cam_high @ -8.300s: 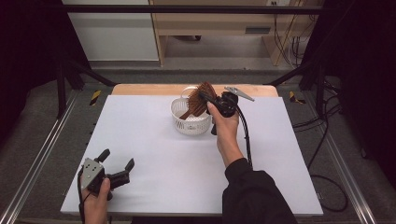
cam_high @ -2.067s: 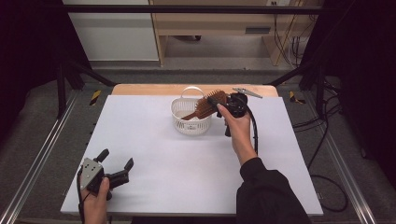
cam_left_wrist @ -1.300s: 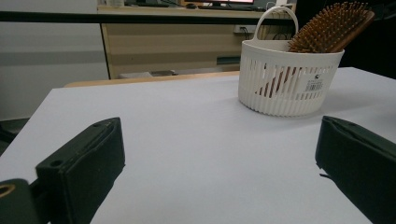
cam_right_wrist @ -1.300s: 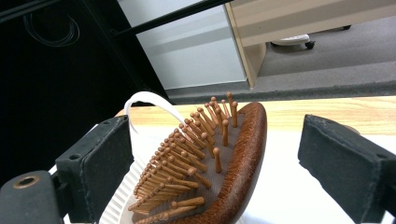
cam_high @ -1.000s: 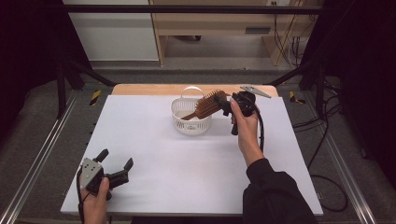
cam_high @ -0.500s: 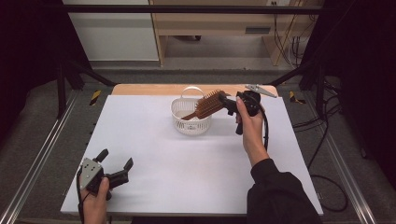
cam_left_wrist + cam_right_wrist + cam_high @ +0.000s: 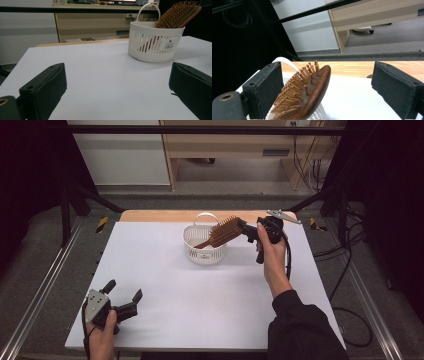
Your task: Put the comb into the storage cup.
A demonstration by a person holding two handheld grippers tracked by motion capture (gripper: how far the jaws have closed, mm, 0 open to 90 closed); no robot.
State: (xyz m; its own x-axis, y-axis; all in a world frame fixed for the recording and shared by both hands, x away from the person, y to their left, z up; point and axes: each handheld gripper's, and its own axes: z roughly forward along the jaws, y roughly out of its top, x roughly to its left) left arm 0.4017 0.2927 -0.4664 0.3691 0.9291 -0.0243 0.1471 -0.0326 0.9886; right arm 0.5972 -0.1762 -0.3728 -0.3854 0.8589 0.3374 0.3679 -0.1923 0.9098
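Brown wooden paddle hairbrush stood handle-down in the white slotted plastic basket, 12 o'clock on the desk. Right gripper jaws released beside it; left gripper jaws released, idle at 7 o'clock. Placement judged done; withdrawal left.

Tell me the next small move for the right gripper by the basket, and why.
Probably draw the right gripper back and away from the hairbrush. Its jaws stand wide apart with the brush head between them, untouched, and the brush leans handle-down in the white basket, propped on the rim, so it seems placed.
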